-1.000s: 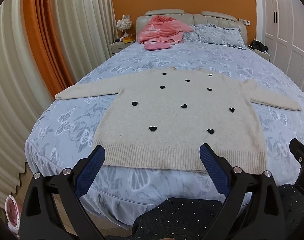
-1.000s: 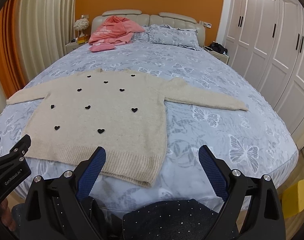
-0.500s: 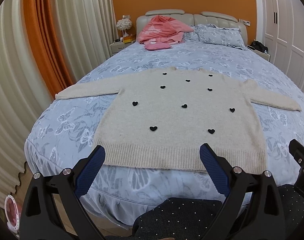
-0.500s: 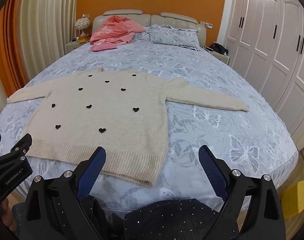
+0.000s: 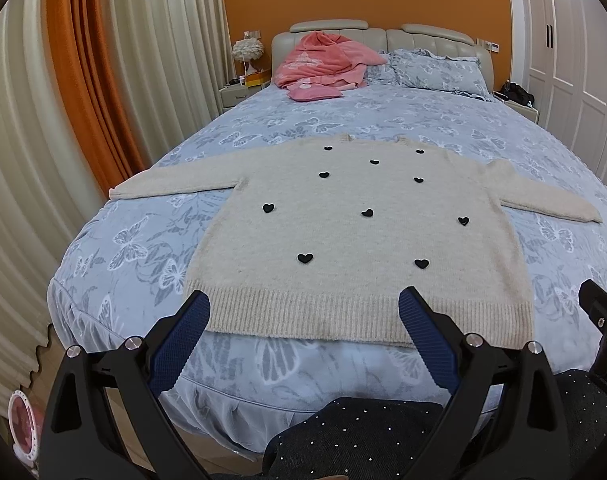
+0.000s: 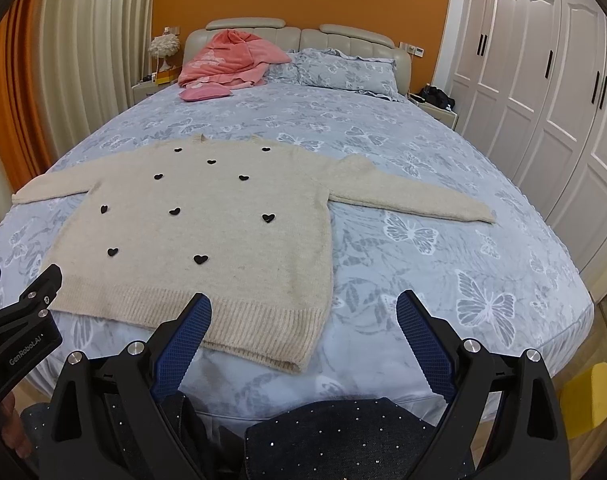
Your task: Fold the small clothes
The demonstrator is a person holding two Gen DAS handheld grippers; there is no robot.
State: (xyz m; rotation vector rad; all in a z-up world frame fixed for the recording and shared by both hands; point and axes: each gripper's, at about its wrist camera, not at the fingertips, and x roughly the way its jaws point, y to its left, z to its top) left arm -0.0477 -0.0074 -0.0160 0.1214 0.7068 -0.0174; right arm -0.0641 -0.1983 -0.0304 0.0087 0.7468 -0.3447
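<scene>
A cream knit sweater with small black hearts lies flat on the bed, both sleeves spread out and the ribbed hem toward me; it also shows in the right wrist view. My left gripper is open and empty, held above the hem's left and middle part. My right gripper is open and empty, held above the hem's right corner. Neither gripper touches the sweater.
The bed has a blue butterfly-print cover. A pink garment and a pillow lie at the headboard. Curtains stand at the left, white wardrobes at the right. My dark speckled trousers are below the grippers.
Both views have drifted very slightly; the sweater sits a touch lower in frame. The grippers stay open and the sweater has not moved.
</scene>
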